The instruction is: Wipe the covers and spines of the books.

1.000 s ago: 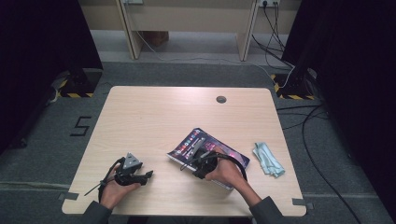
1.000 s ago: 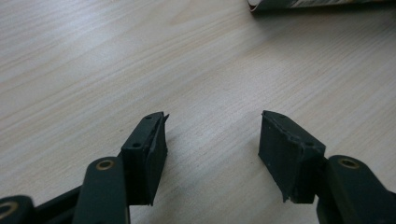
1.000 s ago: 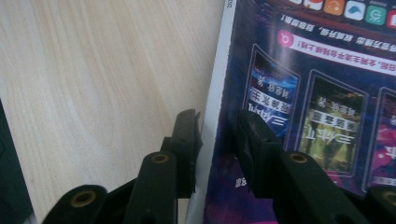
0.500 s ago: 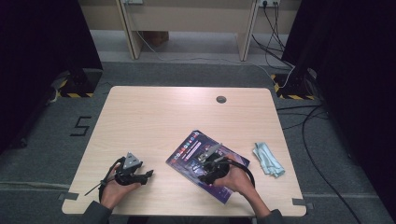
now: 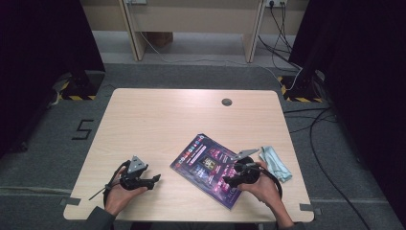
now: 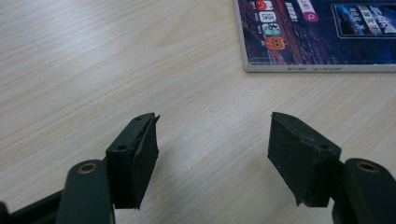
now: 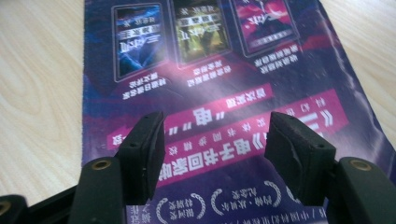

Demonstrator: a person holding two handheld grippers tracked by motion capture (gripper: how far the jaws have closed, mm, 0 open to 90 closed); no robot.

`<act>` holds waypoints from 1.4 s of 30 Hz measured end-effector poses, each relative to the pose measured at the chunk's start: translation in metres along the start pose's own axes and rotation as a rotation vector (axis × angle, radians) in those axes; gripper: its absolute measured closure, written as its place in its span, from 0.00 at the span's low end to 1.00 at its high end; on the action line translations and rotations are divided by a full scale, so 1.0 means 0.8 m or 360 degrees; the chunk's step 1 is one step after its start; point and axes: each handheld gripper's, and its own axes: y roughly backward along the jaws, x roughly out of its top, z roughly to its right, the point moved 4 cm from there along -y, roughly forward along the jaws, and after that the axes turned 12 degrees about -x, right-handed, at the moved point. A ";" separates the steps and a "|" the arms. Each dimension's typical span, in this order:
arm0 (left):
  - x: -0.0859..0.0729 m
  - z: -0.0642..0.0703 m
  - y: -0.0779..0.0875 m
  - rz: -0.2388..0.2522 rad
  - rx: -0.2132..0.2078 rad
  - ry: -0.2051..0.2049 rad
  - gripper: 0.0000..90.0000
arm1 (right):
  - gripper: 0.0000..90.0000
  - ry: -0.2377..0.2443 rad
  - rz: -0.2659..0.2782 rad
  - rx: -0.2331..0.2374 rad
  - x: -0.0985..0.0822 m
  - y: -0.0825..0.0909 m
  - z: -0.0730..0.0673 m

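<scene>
Here a light wooden table (image 5: pixel 158 120) with rounded corners is seen from above, standing on grey carpet (image 5: pixel 201 76) in a room hung at both sides with black curtains (image 5: pixel 43 38). A round dark cable port (image 5: pixel 226 102) is set into the tabletop near its far edge, and a pale wooden desk frame (image 5: pixel 191 19) is seen beyond, with cables (image 5: pixel 287 52) trailing across the floor at the right. Yellow-and-black hazard tape (image 5: pixel 72 97) marks the floor at both far corners, and a figure "5" (image 5: pixel 84 129) is taped to the carpet at the left. A glossy purple magazine (image 5: pixel 210 167) lies flat and askew on the near right part of the table; a folded pale-green cloth (image 5: pixel 275 163) lies just beside it, toward the right edge. The right gripper (image 5: pixel 229 182) is held low over the near end of the magazine, its jaws having just been opening; in the right gripper view they stand wide apart above the cover (image 7: pixel 210 93), with nothing held between them. The left gripper (image 5: pixel 154 181) is held over bare wood at the near left, well apart from the magazine, whose corner (image 6: pixel 317 42) is seen ahead in the left gripper view; its jaws have likewise just been opening and stand wide, empty, over the wood grain.
</scene>
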 end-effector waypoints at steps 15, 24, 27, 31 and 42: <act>0.021 0.007 -0.014 0.0128 -0.0113 0.0027 0.31 | 0.40 -0.0176 0.0022 -0.0097 -0.033 0.021 0.022; 0.033 0.015 -0.036 0.0097 -0.0155 -0.0005 0.34 | 0.38 -0.0275 -0.0098 -0.0079 -0.056 0.016 0.028; 0.037 0.018 -0.045 0.0092 -0.0156 0.0003 0.34 | 0.36 -0.0301 -0.0118 -0.0045 -0.059 0.010 0.029; 0.041 0.022 -0.055 0.0082 -0.0192 0.0008 0.35 | 0.34 -0.0292 -0.0105 -0.0055 -0.057 0.006 0.029; 0.041 0.028 -0.065 0.0019 -0.0246 0.0026 0.34 | 0.29 -0.0228 -0.0038 -0.0123 -0.030 -0.021 0.034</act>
